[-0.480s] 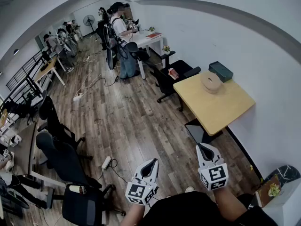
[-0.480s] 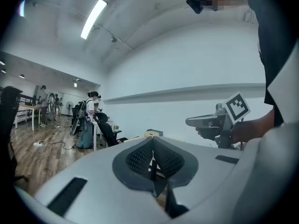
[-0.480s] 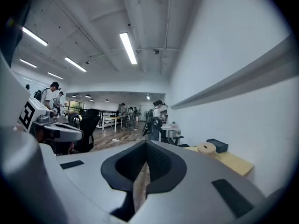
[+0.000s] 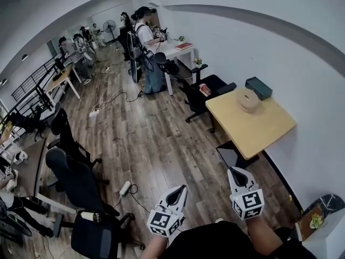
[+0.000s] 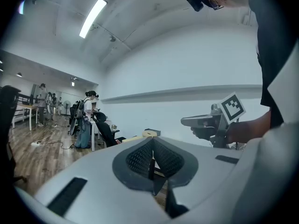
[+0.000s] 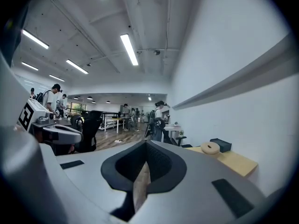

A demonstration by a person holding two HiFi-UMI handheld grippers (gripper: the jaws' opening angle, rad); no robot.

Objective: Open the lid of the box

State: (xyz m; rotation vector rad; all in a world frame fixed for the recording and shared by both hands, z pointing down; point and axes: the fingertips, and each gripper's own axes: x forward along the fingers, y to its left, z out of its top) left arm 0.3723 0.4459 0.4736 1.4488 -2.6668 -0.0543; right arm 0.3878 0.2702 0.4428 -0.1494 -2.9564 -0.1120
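A light wooden table (image 4: 259, 131) stands against the white wall several steps ahead on the right. On its far end sit a round beige box (image 4: 249, 99) and a dark rectangular box (image 4: 259, 88); both also show in the right gripper view, the round box (image 6: 210, 148) in front of the dark box (image 6: 220, 145). My left gripper (image 4: 181, 190) and right gripper (image 4: 235, 171) hang low in front of me over the wooden floor, far from the table. Both are shut with nothing between the jaws.
A black office chair (image 4: 202, 90) stands at the table's far left corner and a dark flat panel (image 4: 232, 155) leans below its near edge. More black chairs (image 4: 75, 182) and a power strip with cable (image 4: 124, 188) lie to my left. People stand at a white desk (image 4: 180, 50) further back.
The head view has shifted slightly, so the table and the grippers sit a little further right and lower in the picture. Both grippers stay shut and keep their pose.
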